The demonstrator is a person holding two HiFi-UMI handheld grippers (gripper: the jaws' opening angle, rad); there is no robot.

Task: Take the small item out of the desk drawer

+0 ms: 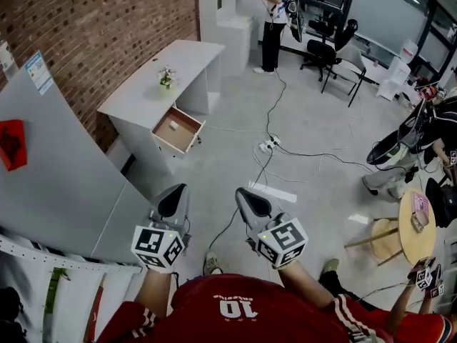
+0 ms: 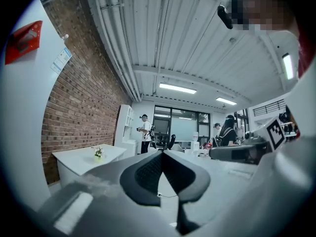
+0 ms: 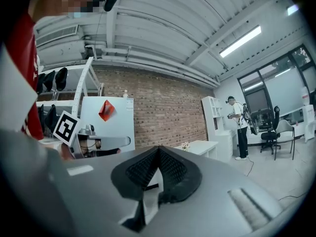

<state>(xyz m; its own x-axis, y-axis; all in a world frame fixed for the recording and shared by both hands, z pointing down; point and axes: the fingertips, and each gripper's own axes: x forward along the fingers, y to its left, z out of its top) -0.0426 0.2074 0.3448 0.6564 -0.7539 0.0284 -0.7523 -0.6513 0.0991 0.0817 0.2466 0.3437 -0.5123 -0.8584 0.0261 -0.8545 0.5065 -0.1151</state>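
A white desk (image 1: 146,88) stands against the brick wall, some way ahead of me on the left. Its drawer (image 1: 187,138) is pulled open, and a small white item (image 1: 173,125) lies inside. A little potted plant (image 1: 166,77) stands on the desk top. My left gripper (image 1: 176,191) and right gripper (image 1: 243,194) are held side by side over the floor, well short of the desk. Both are shut with nothing between the jaws. In the left gripper view the left gripper (image 2: 161,153) points toward the desk (image 2: 81,158). The right gripper (image 3: 158,151) points level, with the desk (image 3: 201,145) beyond it.
A grey partition (image 1: 57,170) stands close on my left. Cables and a power strip (image 1: 268,145) lie on the floor between me and the desk. Office chairs (image 1: 334,45) and a person (image 1: 273,20) are at the back. A round wooden table (image 1: 418,227) is at right.
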